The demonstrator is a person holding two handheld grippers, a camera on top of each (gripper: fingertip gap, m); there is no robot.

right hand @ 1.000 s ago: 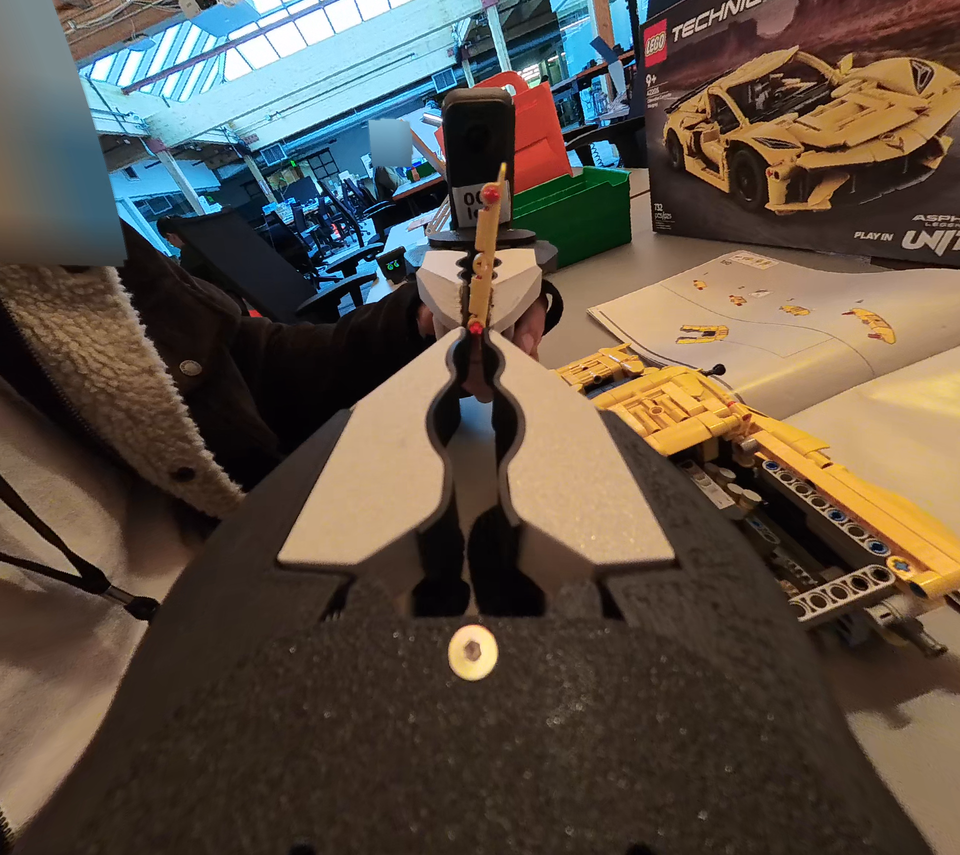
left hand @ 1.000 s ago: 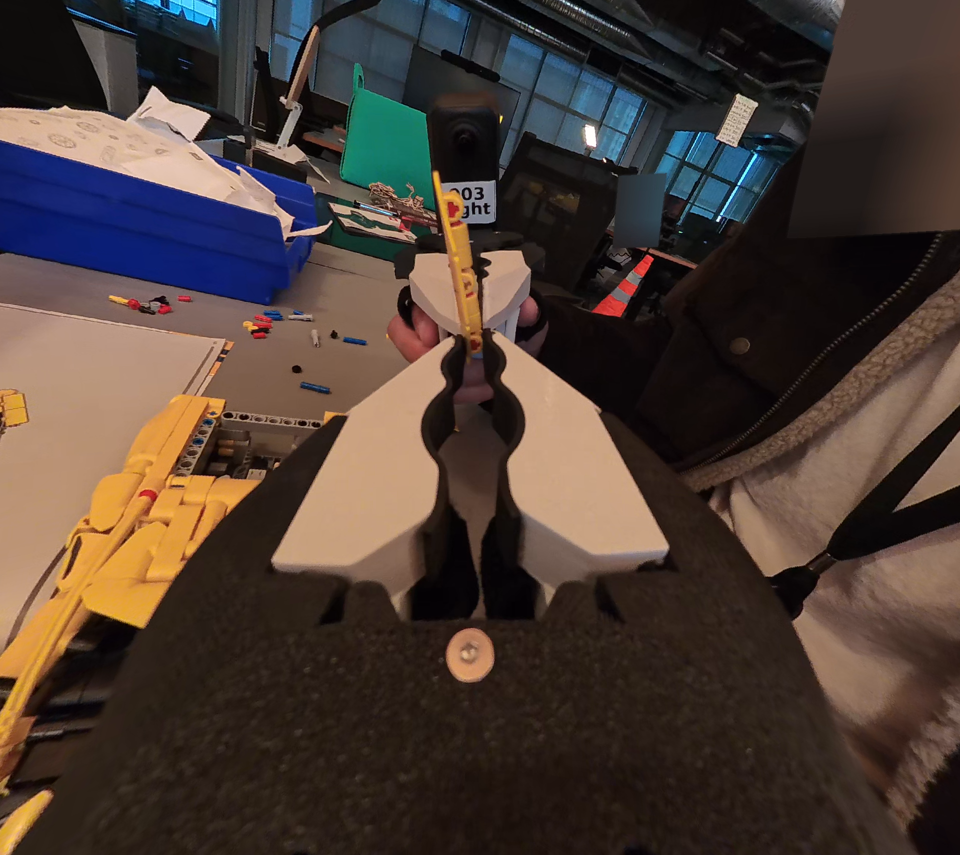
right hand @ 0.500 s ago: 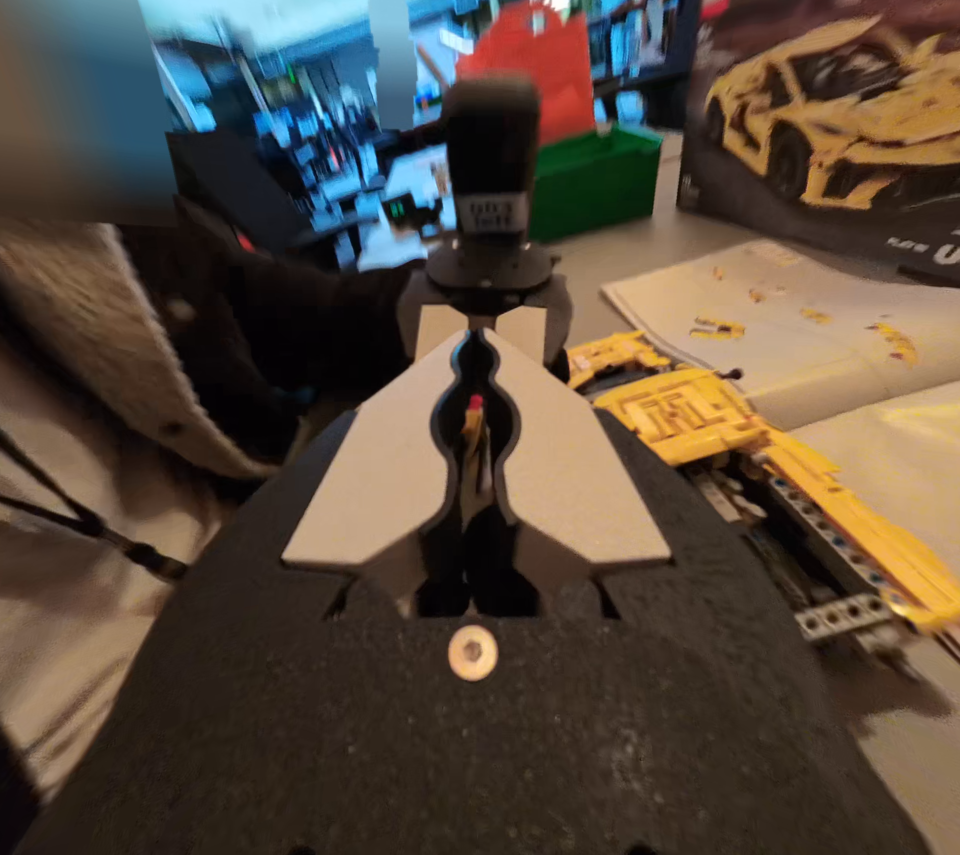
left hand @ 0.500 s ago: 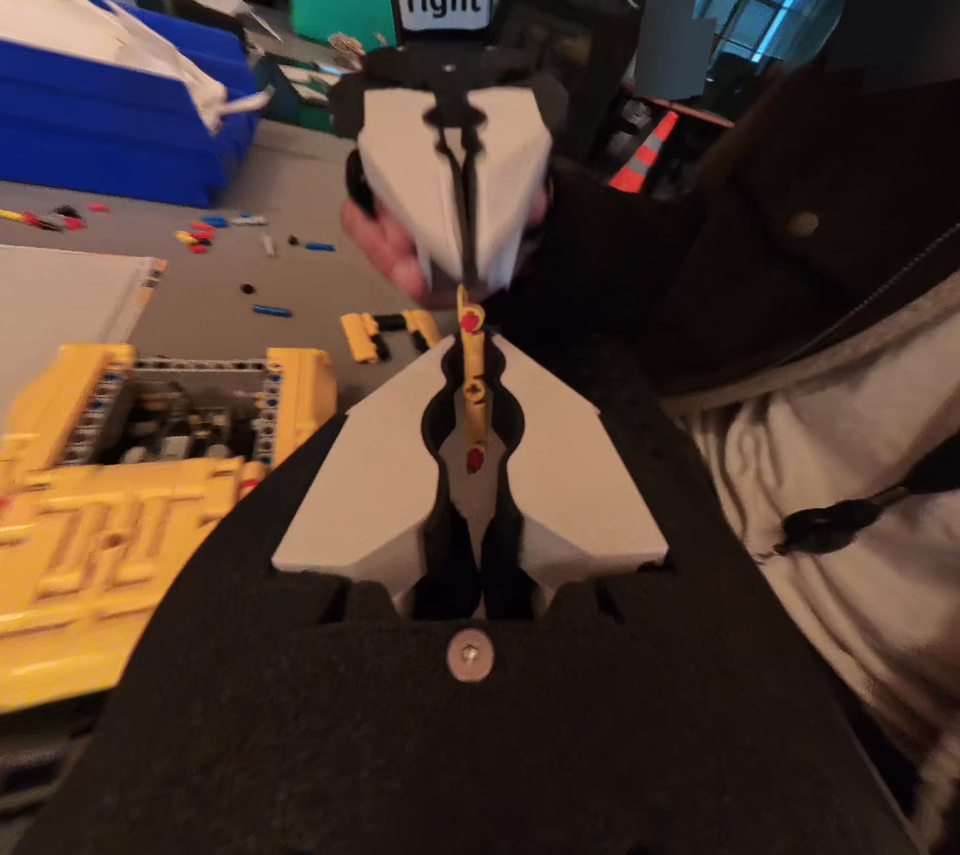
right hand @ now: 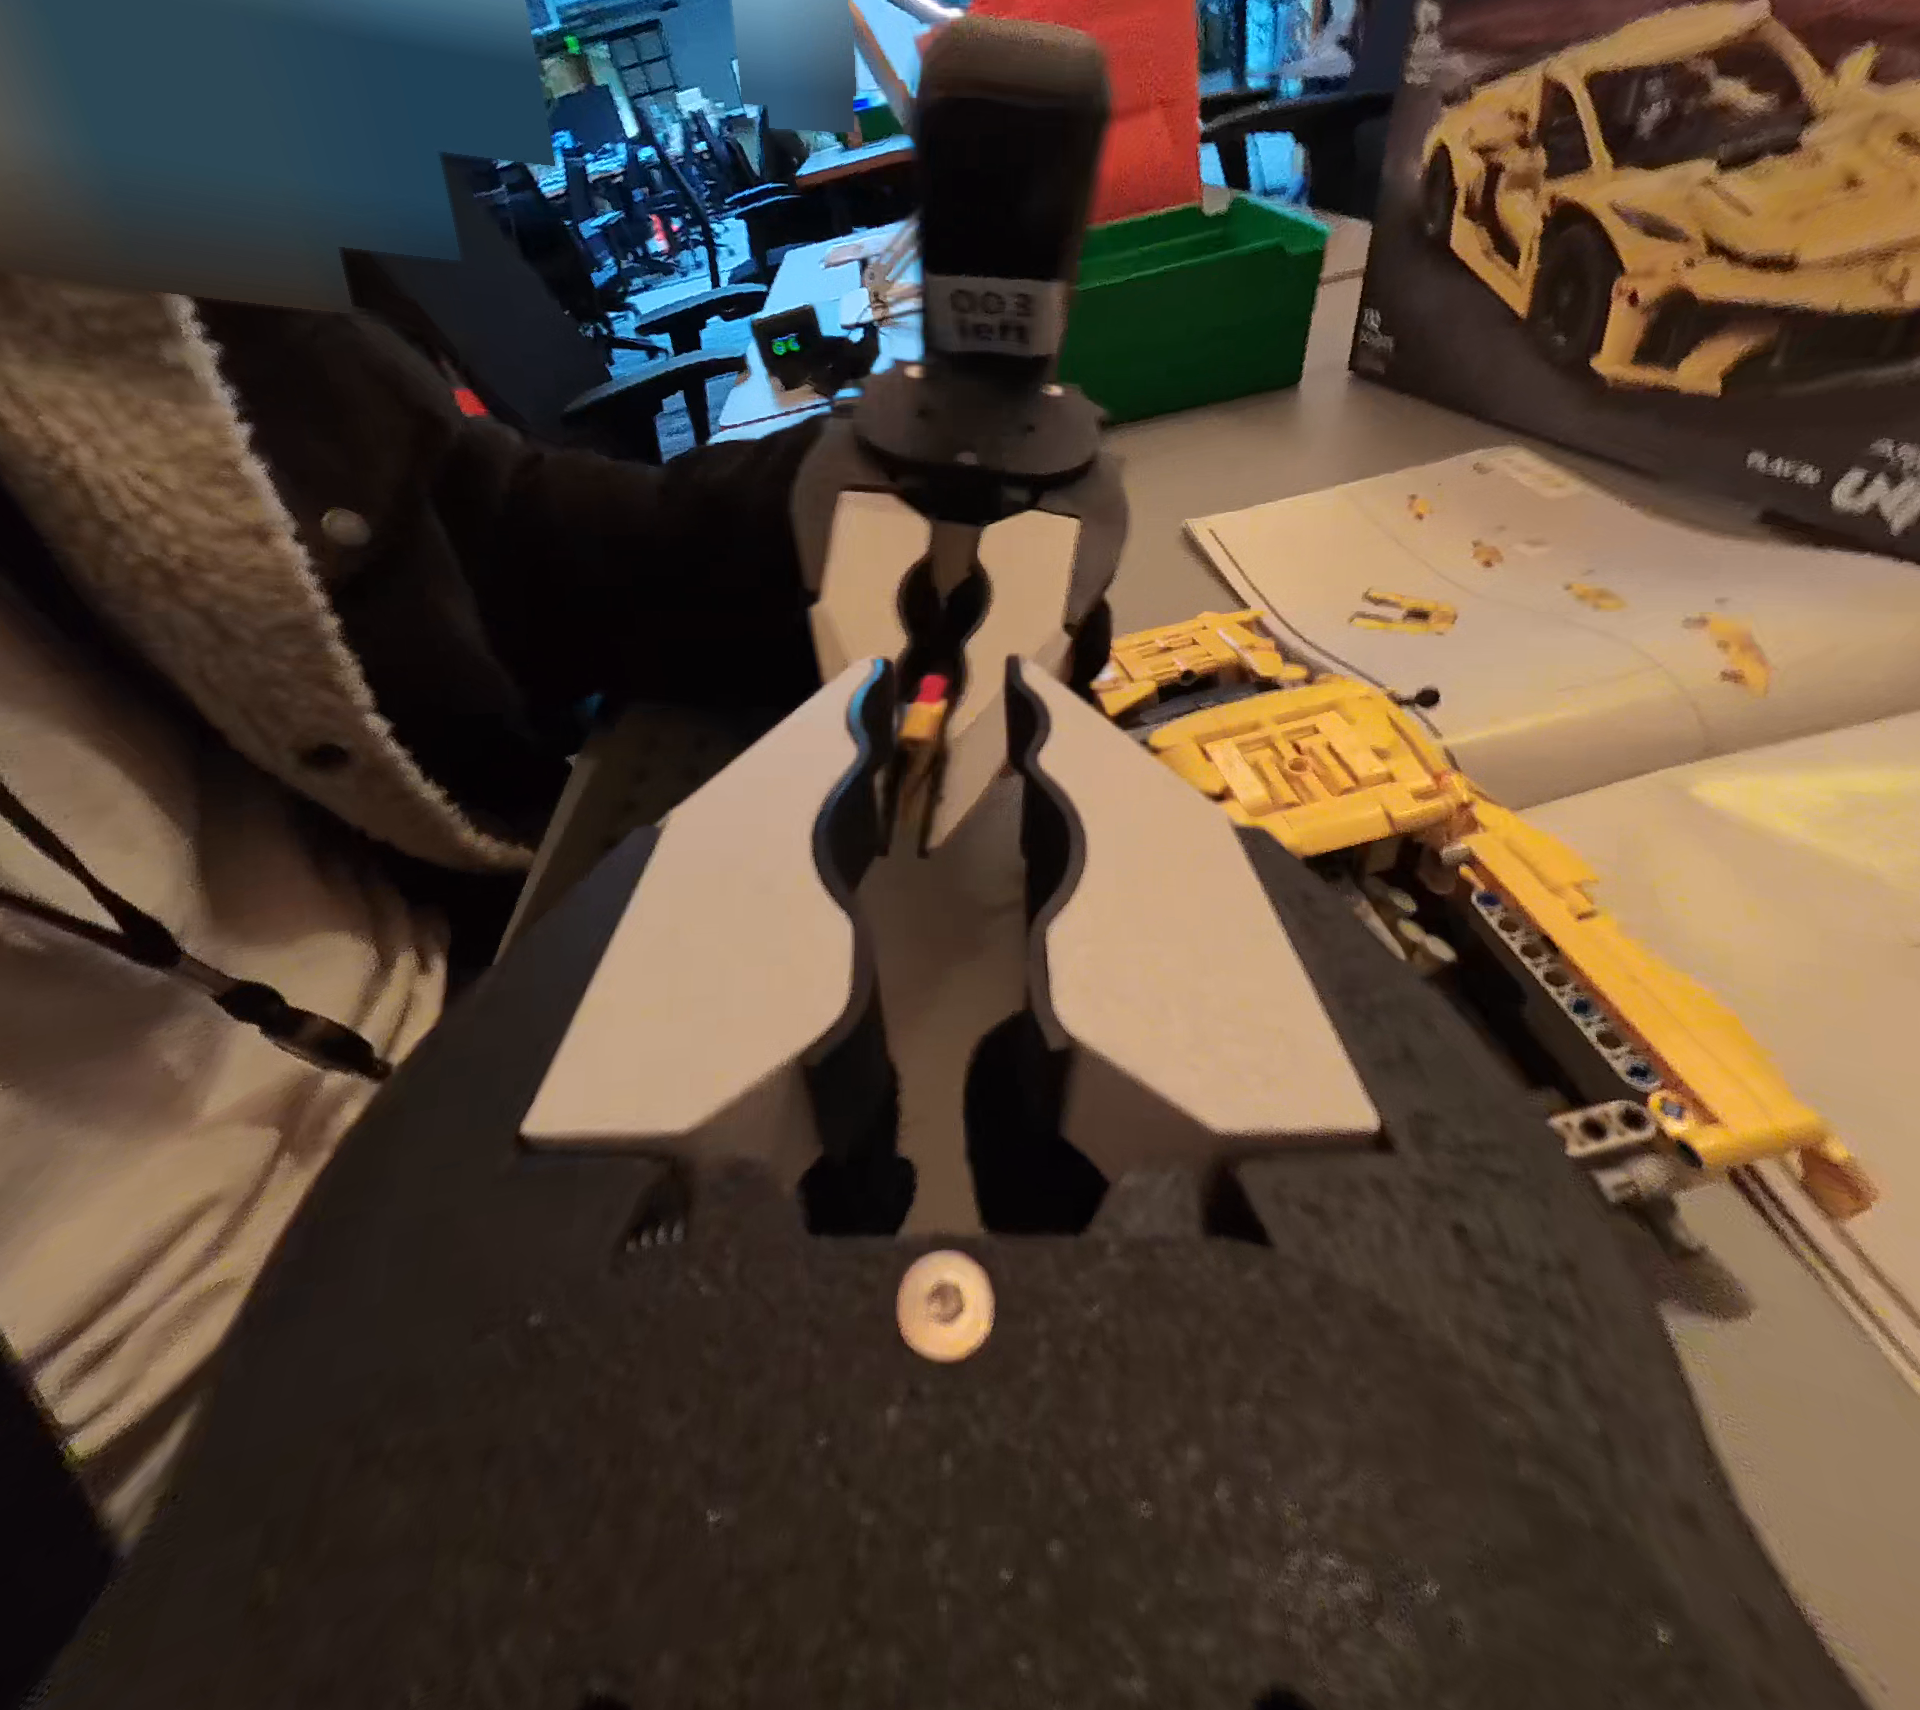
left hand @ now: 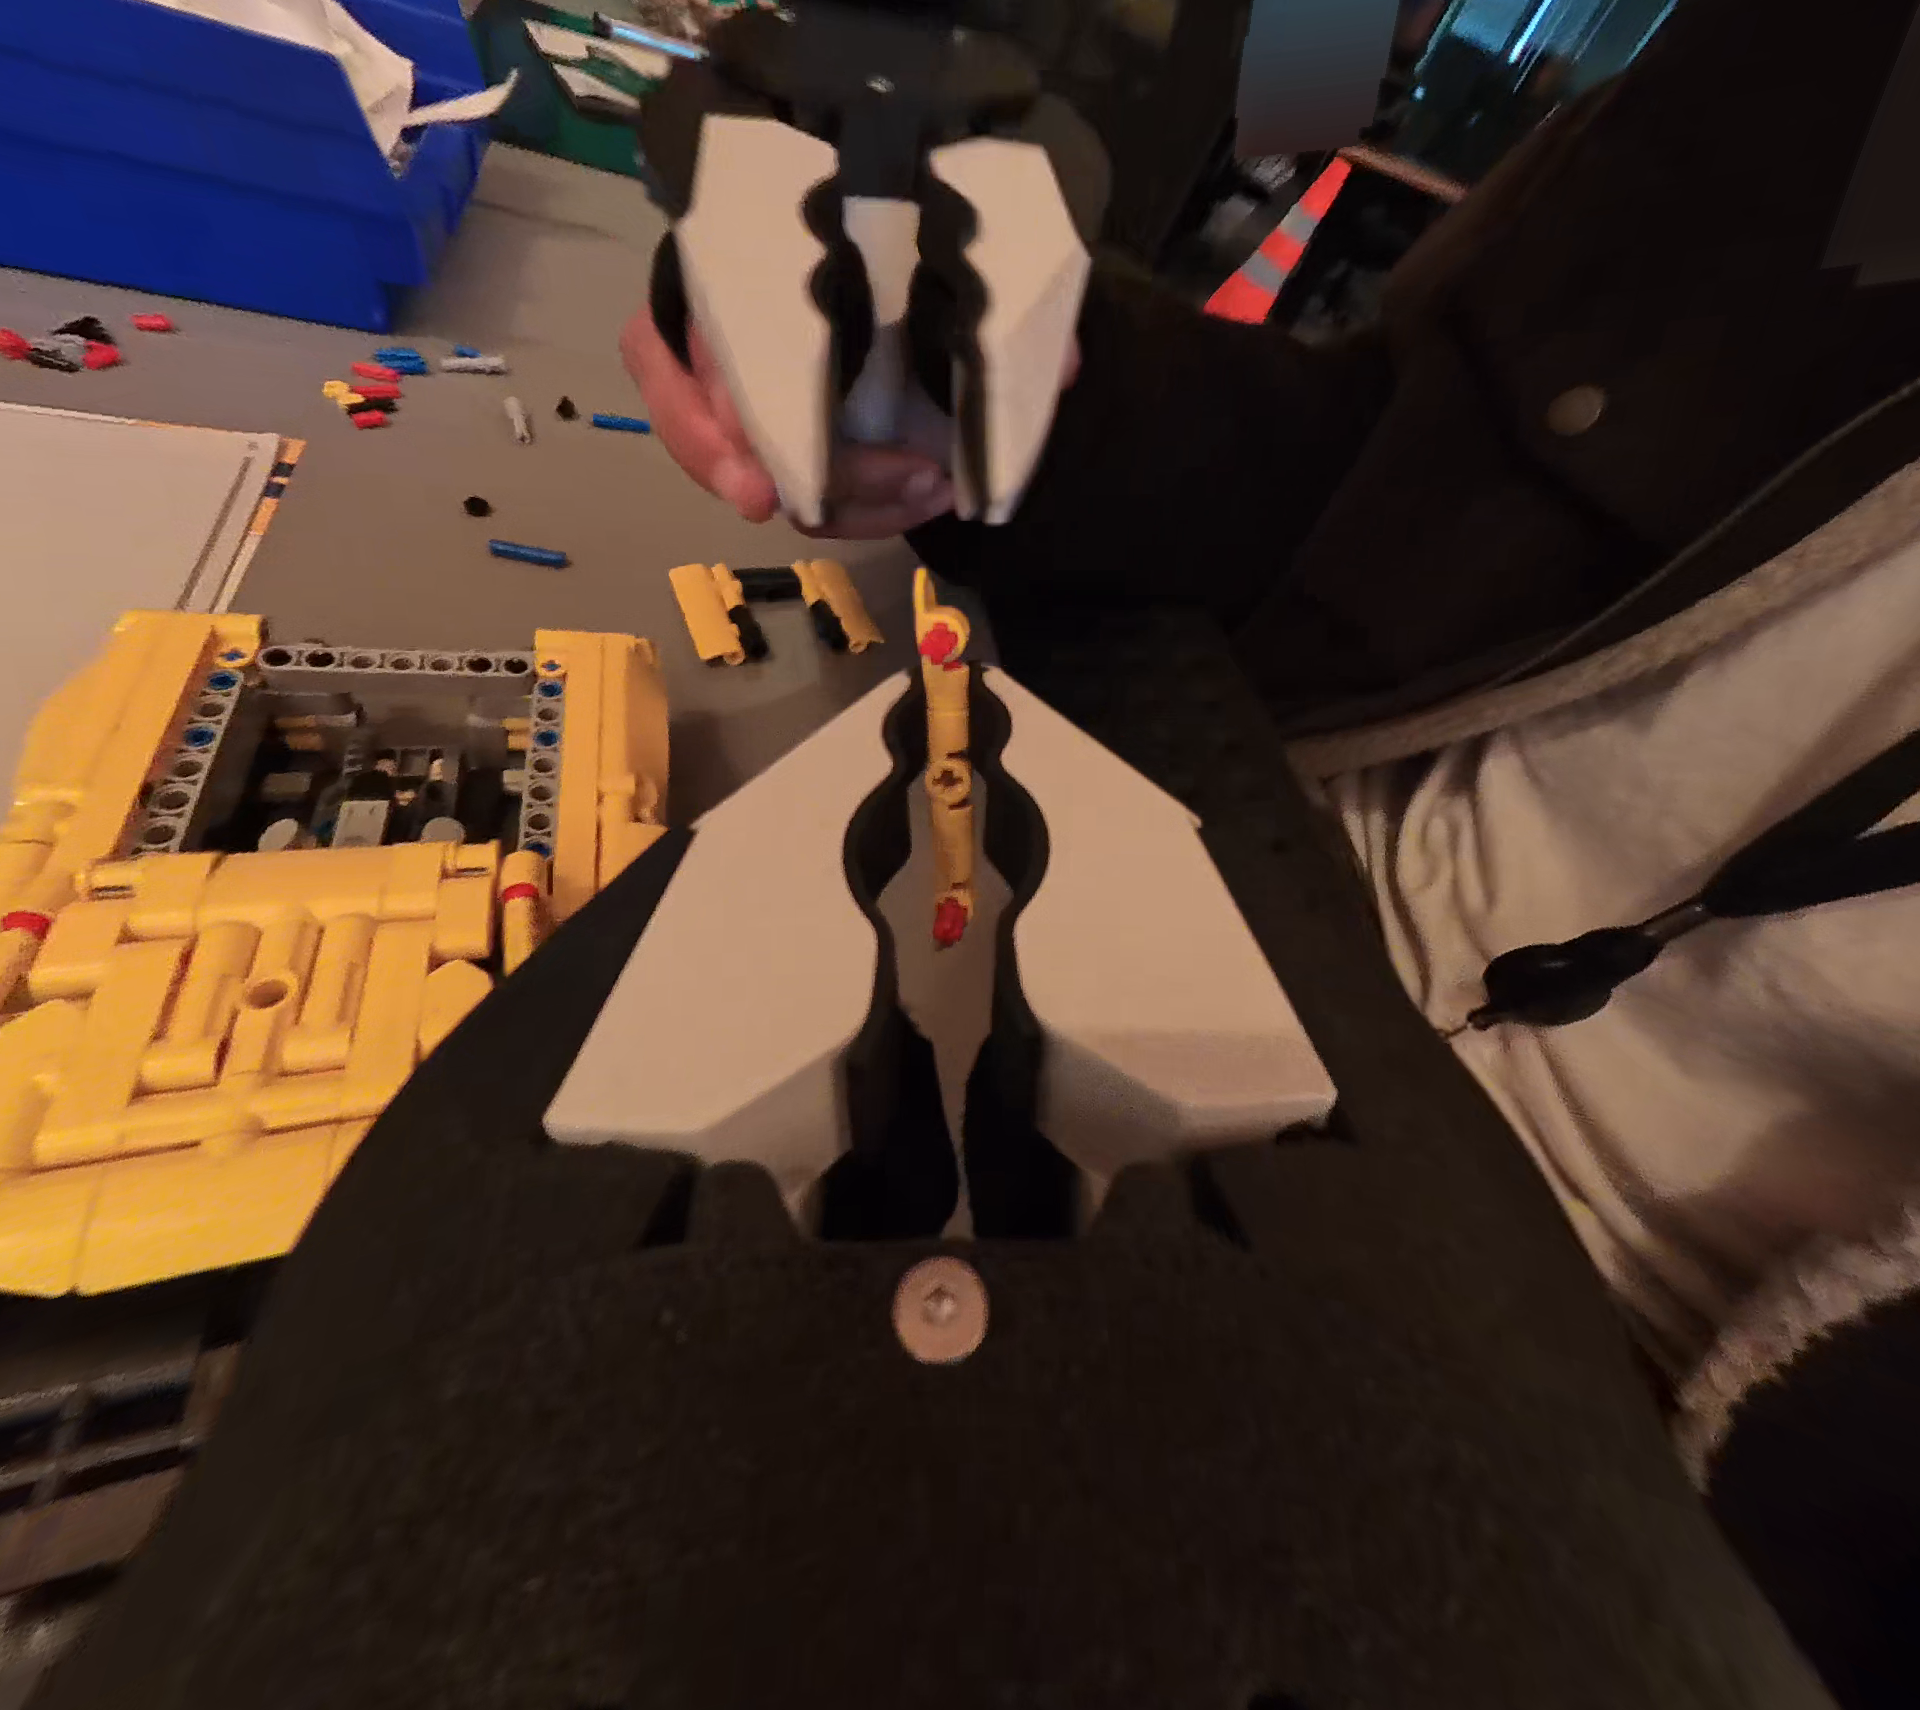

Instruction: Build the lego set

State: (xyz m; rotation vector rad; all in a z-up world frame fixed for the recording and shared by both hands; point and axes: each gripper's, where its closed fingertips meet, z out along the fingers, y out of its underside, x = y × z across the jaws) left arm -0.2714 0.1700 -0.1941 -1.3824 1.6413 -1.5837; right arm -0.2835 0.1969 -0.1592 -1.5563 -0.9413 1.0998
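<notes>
Since half a second ago the right gripper (right hand: 945,684) has opened and holds nothing, while the left gripper (left hand: 943,673) stays clamped on the thin yellow beam (left hand: 948,787) with red pins.

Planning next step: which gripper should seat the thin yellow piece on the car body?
Left, probably. The left gripper is shut on the thin yellow piece. The right gripper is open and empty. The yellow car body lies on the table just beside the left gripper.
</notes>
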